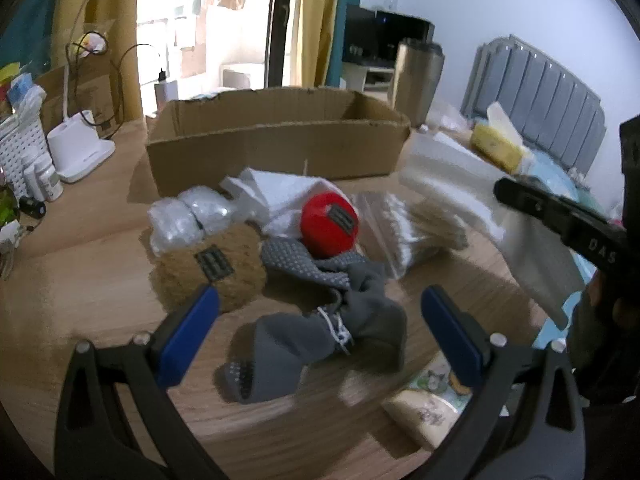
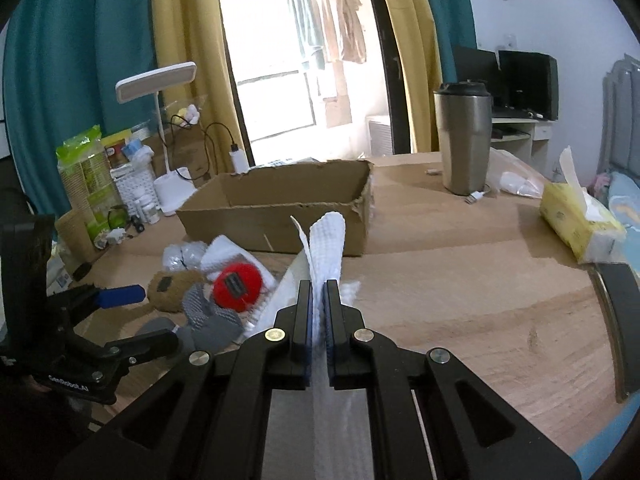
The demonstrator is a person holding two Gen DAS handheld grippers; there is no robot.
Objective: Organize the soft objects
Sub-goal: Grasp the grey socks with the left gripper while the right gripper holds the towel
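On the wooden table, near to far:

Right gripper: nearest in the right wrist view; jaws clamped shut on a white cloth, which stands up in a fold between the pads and hangs down below them.

Left gripper: jaws wide apart, nothing between the blue pads; it hovers over the near end of the pile, pointing down at it. In the right wrist view it shows at the left edge.

Grey cloth: crumpled on the table just beyond the left gripper, nearest piece of the pile, with a white cord on it.

Brown plush: left of the grey cloth, touching it; a dark tag on top.

Red ball: behind the grey cloth, resting on a white bag; a dark tag on it.

Bubble wrap: behind the plush, at the pile's far left.

Clear bag: right of the red ball, lying flat.

Box: open cardboard, beyond the pile, towards the far side; what it holds cannot be seen.

Tissue pack: yellow, right side of the table, well apart from the pile.

Steel cup: upright, far right of the box.

Lamp: white, far left, beside a white basket.
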